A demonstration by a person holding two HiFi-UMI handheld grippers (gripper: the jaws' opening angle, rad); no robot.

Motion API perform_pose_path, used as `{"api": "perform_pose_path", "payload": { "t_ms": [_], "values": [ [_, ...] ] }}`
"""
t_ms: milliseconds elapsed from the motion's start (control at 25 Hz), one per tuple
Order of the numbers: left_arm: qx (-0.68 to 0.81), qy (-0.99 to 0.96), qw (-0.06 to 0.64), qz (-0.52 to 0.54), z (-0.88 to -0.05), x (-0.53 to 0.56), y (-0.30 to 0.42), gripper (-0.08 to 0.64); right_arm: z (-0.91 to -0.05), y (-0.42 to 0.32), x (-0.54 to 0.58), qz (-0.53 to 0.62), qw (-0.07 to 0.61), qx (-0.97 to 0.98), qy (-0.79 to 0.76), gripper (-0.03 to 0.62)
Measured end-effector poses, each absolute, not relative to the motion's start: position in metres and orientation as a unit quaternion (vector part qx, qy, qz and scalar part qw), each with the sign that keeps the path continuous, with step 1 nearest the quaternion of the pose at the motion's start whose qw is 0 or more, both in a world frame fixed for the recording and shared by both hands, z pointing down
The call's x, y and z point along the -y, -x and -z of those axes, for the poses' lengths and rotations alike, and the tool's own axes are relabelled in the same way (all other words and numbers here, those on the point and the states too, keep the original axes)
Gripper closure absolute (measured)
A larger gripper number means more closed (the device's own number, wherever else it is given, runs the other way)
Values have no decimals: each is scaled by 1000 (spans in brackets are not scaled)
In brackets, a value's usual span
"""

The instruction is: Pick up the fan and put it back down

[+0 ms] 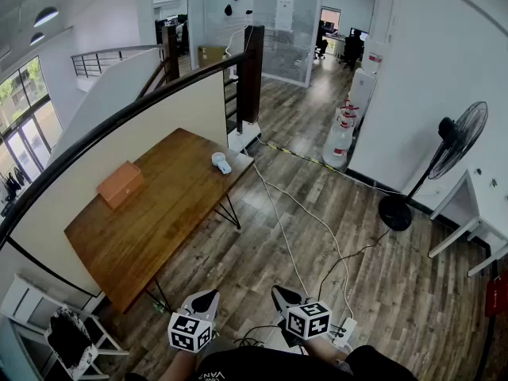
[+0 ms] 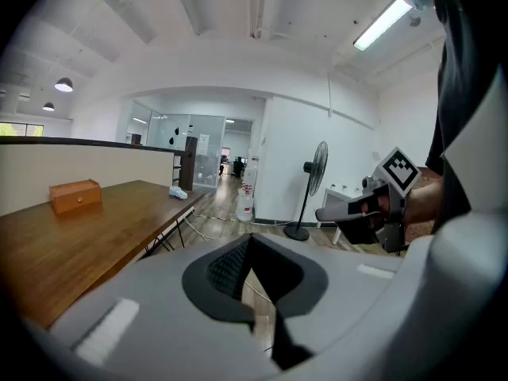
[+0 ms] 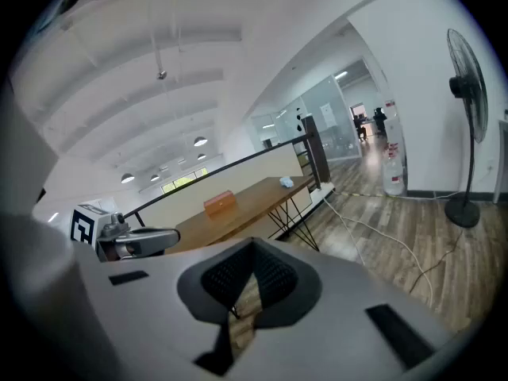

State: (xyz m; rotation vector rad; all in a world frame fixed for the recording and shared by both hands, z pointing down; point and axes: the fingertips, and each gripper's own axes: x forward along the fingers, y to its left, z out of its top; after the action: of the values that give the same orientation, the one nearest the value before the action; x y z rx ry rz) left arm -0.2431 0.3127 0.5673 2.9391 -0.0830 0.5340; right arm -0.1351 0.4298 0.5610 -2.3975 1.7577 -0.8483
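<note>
The fan (image 1: pixel 455 139) is a black pedestal fan standing on the wood floor by the white wall at the right, its round base (image 1: pixel 394 213) well ahead of me. It also shows in the left gripper view as the fan (image 2: pixel 317 165) and in the right gripper view as the fan (image 3: pixel 467 94), far off in both. My left gripper (image 1: pixel 206 298) and right gripper (image 1: pixel 282 295) hang side by side at the bottom of the head view, far short of the fan. Both are shut with nothing between the jaws.
A long wooden table (image 1: pixel 167 225) stands at the left with a brown box (image 1: pixel 121 183) and a small white object (image 1: pixel 221 163) on it. Cables (image 1: pixel 305 213) run across the floor to a power strip (image 1: pixel 346 333). Water bottles (image 1: pixel 341 133) and a white table (image 1: pixel 476 205) flank the fan.
</note>
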Motion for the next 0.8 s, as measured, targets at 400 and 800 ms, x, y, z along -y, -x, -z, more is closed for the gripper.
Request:
{"api": "perform_pose_path", "payload": {
  "t_ms": [400, 800],
  "values": [
    [34, -982, 72, -169, -566, -328, 232, 549, -555, 126, -447, 255, 36, -571, 780, 581],
    [41, -981, 93, -163, -573, -328, 219, 526, -546, 114, -432, 223, 55, -590, 774, 554]
  ]
}}
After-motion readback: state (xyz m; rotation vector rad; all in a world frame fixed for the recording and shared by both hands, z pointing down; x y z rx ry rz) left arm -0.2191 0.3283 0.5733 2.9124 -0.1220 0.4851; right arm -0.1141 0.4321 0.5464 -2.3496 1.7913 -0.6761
